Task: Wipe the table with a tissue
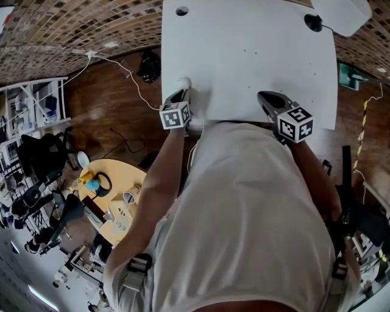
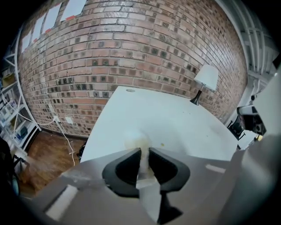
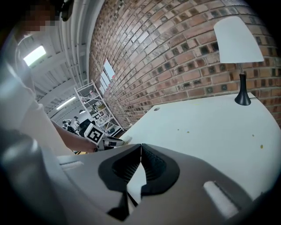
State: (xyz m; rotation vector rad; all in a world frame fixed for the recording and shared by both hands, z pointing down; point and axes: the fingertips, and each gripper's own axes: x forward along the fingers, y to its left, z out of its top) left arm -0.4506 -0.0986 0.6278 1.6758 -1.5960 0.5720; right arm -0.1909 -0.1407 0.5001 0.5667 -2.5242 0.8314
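Your pale shirt [image 1: 244,225] fills the lower half of the head view. It covers both of your hands and part of the table's near edge.

Your left gripper [image 1: 181,92] sits at the near left corner of the white table [image 1: 244,55]. From above, only a small white tuft of the tissue [image 1: 183,82] shows past its tips. In the left gripper view the black ribbed pads [image 2: 154,165] are pinched onto a thin strip of tissue [image 2: 138,140]. A soft, crumpled wad bulges out beyond them over the tabletop [image 2: 175,118]. The wad is blurred, and no view shows whether it presses on the surface.

Your right gripper [image 1: 263,97] hangs over the near right edge. Its jaws [image 3: 141,147] meet tip to tip with nothing between them.

The tabletop [image 3: 210,132] is smooth, matte and rectangular, with a round hole [image 1: 181,10] near its far left corner. A few tiny specks [image 3: 178,130] are scattered over it, too small to identify.

A lamp [image 3: 237,39] with a white cone shade, a thin stem and a black base stands at the far right corner. In the head view its shade [image 1: 341,15] is cut off by the frame. Rough brick wall [image 2: 131,48] rises behind the table.
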